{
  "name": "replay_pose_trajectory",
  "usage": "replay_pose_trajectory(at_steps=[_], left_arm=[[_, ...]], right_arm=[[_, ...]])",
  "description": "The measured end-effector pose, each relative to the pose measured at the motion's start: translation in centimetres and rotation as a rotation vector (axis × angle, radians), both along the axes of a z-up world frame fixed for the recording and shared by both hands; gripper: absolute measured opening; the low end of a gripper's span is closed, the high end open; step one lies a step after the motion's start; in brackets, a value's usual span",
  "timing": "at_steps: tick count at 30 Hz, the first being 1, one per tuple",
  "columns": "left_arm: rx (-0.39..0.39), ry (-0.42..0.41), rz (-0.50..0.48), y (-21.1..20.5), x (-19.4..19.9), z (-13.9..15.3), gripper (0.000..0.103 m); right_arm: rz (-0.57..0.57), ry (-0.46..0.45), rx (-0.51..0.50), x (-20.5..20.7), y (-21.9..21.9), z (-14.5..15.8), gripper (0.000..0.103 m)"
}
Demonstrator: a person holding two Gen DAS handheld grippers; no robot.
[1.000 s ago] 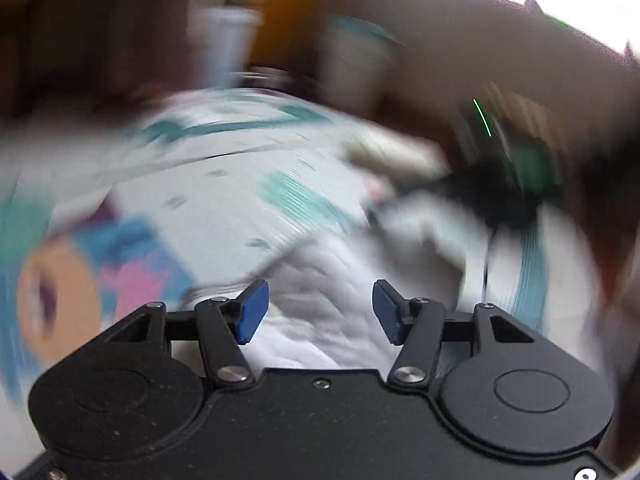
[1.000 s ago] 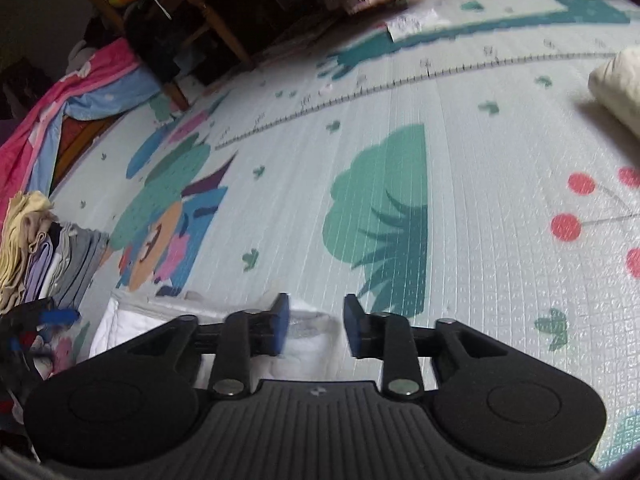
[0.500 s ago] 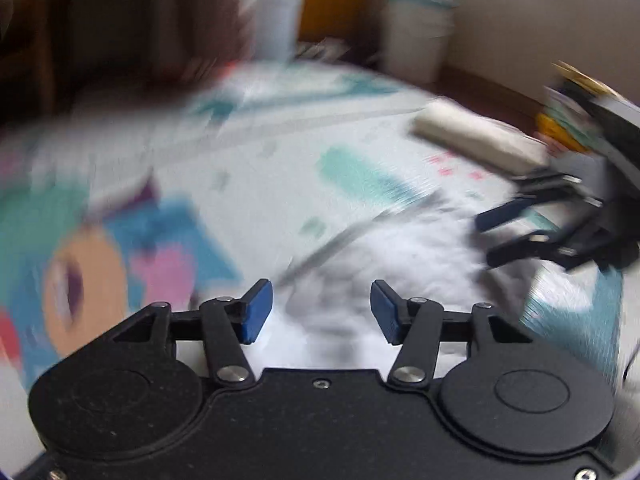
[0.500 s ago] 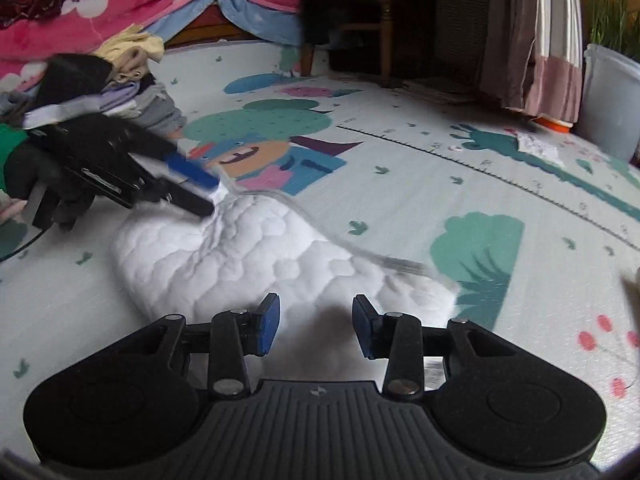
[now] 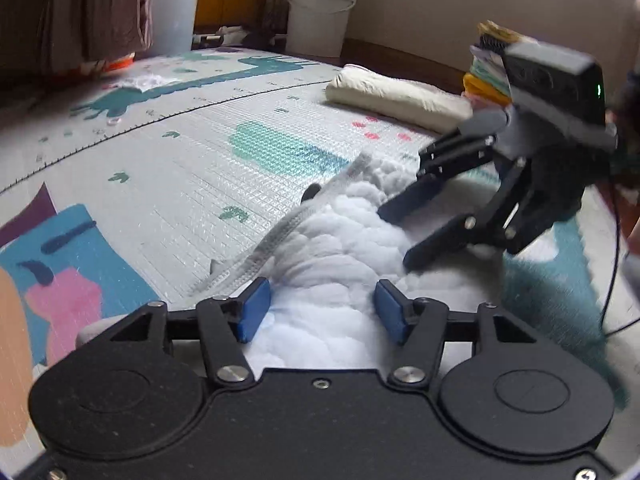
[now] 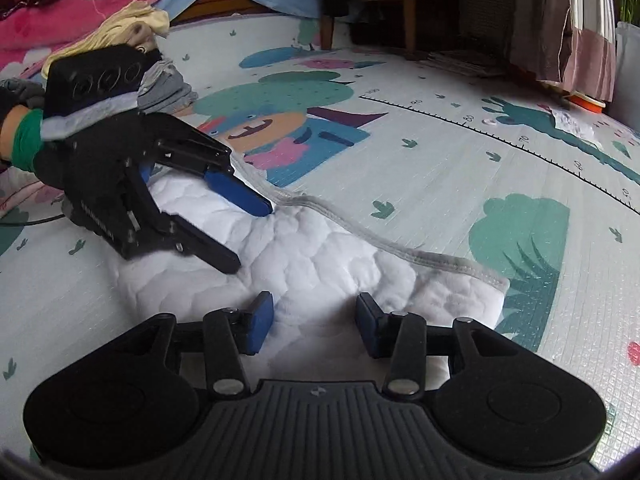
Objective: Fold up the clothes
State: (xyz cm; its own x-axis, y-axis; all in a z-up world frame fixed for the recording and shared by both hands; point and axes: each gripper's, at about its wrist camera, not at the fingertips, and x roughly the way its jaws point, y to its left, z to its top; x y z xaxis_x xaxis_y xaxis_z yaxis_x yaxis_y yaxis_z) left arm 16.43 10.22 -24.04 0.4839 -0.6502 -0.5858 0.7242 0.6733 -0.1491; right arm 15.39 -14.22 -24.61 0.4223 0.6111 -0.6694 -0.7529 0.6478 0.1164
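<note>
Both grippers [image 5: 322,314] [image 6: 308,322] swung over white quilted garment [image 6: 320,256], angled down, open.

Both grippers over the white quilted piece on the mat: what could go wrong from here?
1. Both grippers, left and right, are open over the white quilted garment, and the right's jaws have just been opening; closing here could pinch a puffy top layer only.
2. They face each other closely, so the fingers may collide.
3. The grey trim lies wavy along one edge; folding now could set a crooked crease.
</note>
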Motion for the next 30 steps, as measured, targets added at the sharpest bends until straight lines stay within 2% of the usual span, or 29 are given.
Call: replay_pose_trajectory(at_steps=[2,5,7,11,13,15,17,19,20,21,23,24,25,26,27,29,30], left_arm=[[-0.068,-0.047,0.093,1.5,-1.3,1.9,0.059],[-0.191,-0.020,0.269,4.8,-2.9,3.5,0.063],[-0.249,0.055,0.379,7.0,-4.2,3.1,0.064],[-0.351,0.263,0.539,9.5,-5.0,0.2,0.065],[-0.401,0.346,0.574,10.1,-5.9,-0.7,0.065],[-0.453,0.395,0.574,9.6,-5.8,-1.4,0.066],[-0.463,0.443,0.589,8.8,-5.0,-2.2,0.065],[-0.509,0.506,0.635,9.1,-5.1,-3.0,0.057],[-0.535,0.539,0.661,9.4,-5.3,-3.4,0.050],[-0.557,0.592,0.675,9.6,-5.4,-3.6,0.035],[-0.598,0.716,0.693,10.0,-5.4,-4.0,0.031],[-0.584,0.743,0.680,10.0,-5.7,-3.8,0.031],[-0.561,0.754,0.665,10.0,-6.1,-3.5,0.032],[-0.543,0.760,0.659,10.0,-6.3,-3.3,0.036],[-0.520,0.730,0.654,9.9,-6.5,-2.6,0.037],[-0.490,0.592,0.656,10.1,-6.9,-0.8,0.061],[-0.482,0.538,0.657,10.3,-6.9,-0.2,0.065]], right_arm=[[-0.048,-0.022,0.030,-0.6,-0.5,1.0,0.046],[-0.187,-0.027,0.145,-1.7,-3.1,3.0,0.058],[-0.288,0.013,0.193,-2.1,-5.1,3.1,0.067],[-0.459,0.151,0.259,-2.0,-8.0,1.4,0.068],[-0.500,0.245,0.281,-1.4,-8.6,-0.1,0.068],[-0.505,0.291,0.263,-1.1,-8.3,-1.3,0.070],[-0.500,0.330,0.272,-1.4,-8.2,-2.2,0.067],[-0.509,0.386,0.313,-1.8,-8.2,-2.6,0.055],[-0.516,0.417,0.337,-1.9,-8.2,-2.8,0.053],[-0.522,0.459,0.360,-2.1,-8.2,-2.9,0.048],[-0.527,0.574,0.396,-2.7,-8.3,-3.2,0.045],[-0.522,0.620,0.401,-3.4,-8.4,-3.4,0.045],[-0.515,0.648,0.399,-4.0,-8.5,-3.4,0.044],[-0.506,0.640,0.387,-4.6,-8.6,-3.2,0.044],[-0.504,0.609,0.375,-5.2,-8.8,-2.8,0.045],[-0.525,0.500,0.371,-6.1,-9.3,-1.7,0.046],[-0.537,0.461,0.366,-6.2,-9.4,-1.3,0.057]])
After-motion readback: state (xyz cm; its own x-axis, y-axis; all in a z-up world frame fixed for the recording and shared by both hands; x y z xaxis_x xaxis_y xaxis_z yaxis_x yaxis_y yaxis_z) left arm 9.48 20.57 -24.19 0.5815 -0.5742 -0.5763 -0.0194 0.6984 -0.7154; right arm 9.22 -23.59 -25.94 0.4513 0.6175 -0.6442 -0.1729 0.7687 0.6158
